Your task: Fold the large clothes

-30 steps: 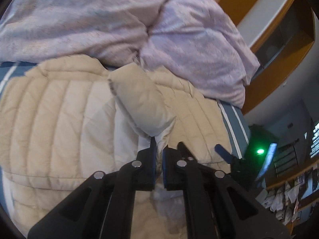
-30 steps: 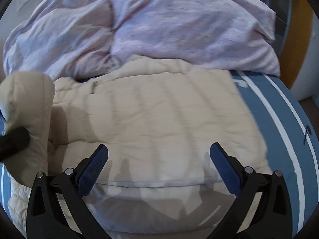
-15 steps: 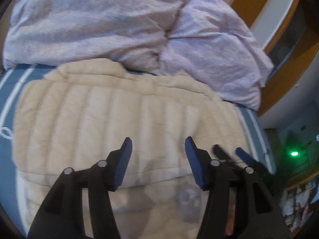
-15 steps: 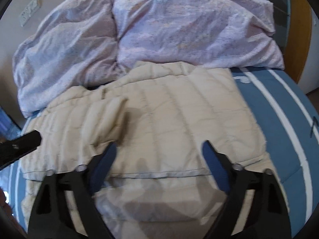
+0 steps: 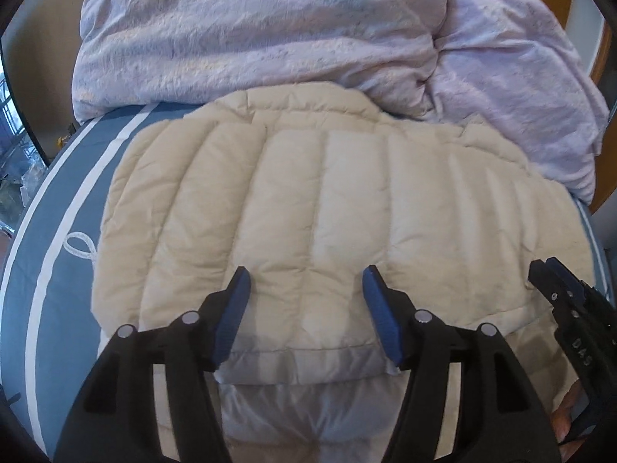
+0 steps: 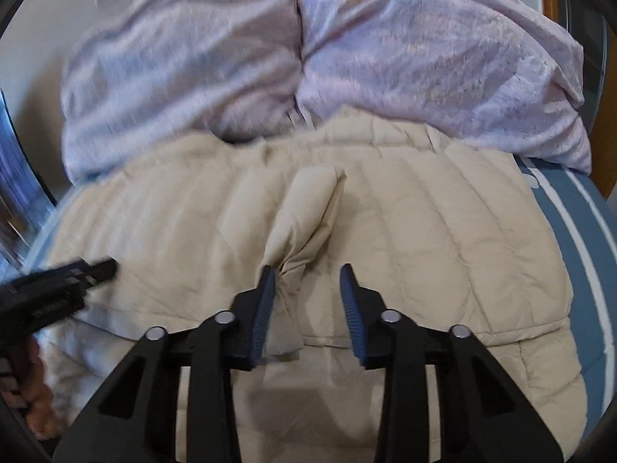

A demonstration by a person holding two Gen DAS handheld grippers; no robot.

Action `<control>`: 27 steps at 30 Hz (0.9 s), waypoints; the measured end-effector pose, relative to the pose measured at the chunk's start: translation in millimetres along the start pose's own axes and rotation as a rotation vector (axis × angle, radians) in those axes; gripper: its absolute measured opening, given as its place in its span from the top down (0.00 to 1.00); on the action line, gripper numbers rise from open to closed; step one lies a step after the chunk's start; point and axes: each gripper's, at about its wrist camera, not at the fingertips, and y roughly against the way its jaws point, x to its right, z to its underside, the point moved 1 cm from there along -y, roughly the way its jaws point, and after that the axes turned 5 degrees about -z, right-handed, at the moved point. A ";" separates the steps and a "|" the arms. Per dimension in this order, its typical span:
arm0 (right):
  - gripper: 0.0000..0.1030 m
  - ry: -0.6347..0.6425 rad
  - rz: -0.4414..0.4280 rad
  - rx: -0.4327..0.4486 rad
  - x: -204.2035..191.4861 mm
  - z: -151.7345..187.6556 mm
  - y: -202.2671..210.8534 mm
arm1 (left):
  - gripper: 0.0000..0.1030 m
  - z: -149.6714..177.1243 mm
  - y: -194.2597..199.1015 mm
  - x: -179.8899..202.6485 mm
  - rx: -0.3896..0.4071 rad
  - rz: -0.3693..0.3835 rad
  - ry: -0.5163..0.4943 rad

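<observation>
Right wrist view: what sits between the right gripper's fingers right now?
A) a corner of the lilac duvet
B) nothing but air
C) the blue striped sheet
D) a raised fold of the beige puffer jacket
D: a bunched ridge of the beige puffer jacket runs down between the closing jaws of the right gripper.

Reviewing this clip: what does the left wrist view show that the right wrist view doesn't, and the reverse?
Left wrist only: the left gripper opening over flat quilting with nothing between its fingers, and a white loop motif on the blue sheet.

Right wrist only: the right gripper closing around a raised sleeve fold, not yet pinched.

Both: the beige puffer jacket spread on the blue striped sheet, the lilac duvet behind it, and the other gripper at the frame edge.
</observation>
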 end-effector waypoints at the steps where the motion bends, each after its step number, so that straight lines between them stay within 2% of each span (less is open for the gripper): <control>1: 0.71 -0.007 0.012 -0.025 2.6 2.0 -6.5 | 0.38 1.0 -2.4 0.4 0.001 -0.004 -0.004; 4: 0.73 -0.040 0.009 -0.060 10.6 4.8 -16.8 | 0.34 4.3 -8.9 2.4 0.013 -0.023 -0.024; 9: 0.74 -0.019 0.046 -0.084 9.6 8.3 -26.1 | 0.29 6.9 -17.8 5.1 0.025 -0.034 -0.043; 13: 0.73 -0.029 0.023 -0.095 13.4 7.0 -24.8 | 0.29 7.9 -15.0 2.2 0.019 -0.017 -0.038; 15: 0.65 -0.040 -0.010 -0.115 17.6 3.3 -19.1 | 0.29 11.1 -2.0 -4.4 0.017 0.024 -0.029; 17: 0.31 -0.070 -0.057 -0.116 25.1 0.1 -2.8 | 0.29 16.1 12.0 -12.6 0.025 0.054 -0.023; 19: 0.17 -0.076 -0.077 -0.077 30.1 -0.3 19.3 | 0.29 23.9 28.9 -26.9 0.039 0.065 -0.017; 22: 0.16 -0.046 -0.077 -0.071 37.3 5.2 49.7 | 0.28 42.4 48.3 -56.3 0.044 0.071 0.009; 27: 0.16 -0.077 -0.092 -0.144 67.5 37.2 86.0 | 0.28 90.0 72.5 -112.9 0.024 0.070 0.067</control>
